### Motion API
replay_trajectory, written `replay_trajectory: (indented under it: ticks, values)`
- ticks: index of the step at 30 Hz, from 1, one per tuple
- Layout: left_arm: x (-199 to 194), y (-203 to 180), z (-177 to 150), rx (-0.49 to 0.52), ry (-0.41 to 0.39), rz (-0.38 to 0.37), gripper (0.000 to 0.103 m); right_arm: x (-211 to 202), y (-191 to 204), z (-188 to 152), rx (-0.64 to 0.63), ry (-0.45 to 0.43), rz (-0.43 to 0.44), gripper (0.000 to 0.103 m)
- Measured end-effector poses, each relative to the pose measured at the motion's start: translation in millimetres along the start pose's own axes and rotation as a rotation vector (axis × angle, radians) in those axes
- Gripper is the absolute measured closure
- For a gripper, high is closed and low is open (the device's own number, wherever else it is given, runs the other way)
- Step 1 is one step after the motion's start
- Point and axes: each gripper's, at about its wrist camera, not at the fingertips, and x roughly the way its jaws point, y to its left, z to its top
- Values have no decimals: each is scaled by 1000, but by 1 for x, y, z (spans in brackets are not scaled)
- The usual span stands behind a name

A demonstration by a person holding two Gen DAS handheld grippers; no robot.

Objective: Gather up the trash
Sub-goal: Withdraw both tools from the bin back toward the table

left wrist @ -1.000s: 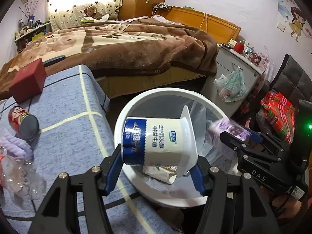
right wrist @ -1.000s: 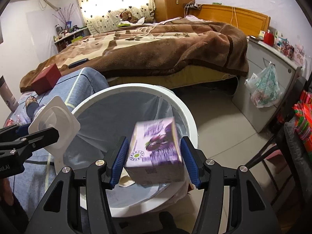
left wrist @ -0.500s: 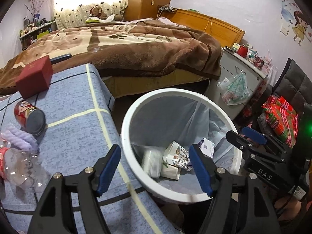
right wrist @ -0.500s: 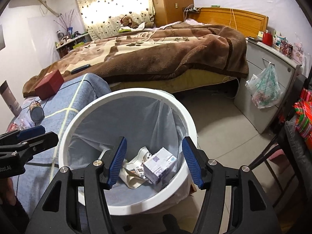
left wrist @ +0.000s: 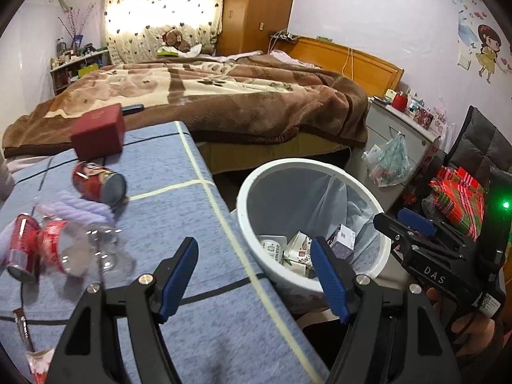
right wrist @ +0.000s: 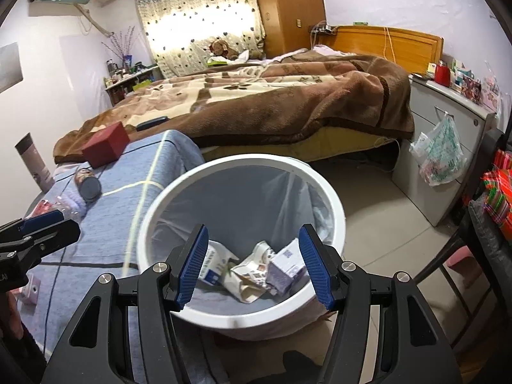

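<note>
Left wrist view. Your left gripper has its fingers spread with nothing between them, hanging over the tabletop edge; its jaws have just been opening. At 10 o'clock lie the remaining trash: a red can on its side, a crushed clear plastic bottle with a red label, and another red can touching it. Judge the bottle light, springy and slippery; take it across the labelled middle. The cans look light, stiff and prone to roll; pinch one across its body. At 2 o'clock stands the white bin, lined, holding cartons.

Right wrist view. Your right gripper hangs over the bin, fingers spread and empty, just opened. Inside, near 6 o'clock, lie a yogurt cup, crumpled paper and a purple carton.
</note>
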Motion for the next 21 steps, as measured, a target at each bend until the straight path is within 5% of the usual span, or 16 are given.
replay_trajectory:
  ticks: [21]
  values:
    - [-75, 78, -71, -12, -42, 100, 29, -24, 74, -18, -121, -65, 132, 43]
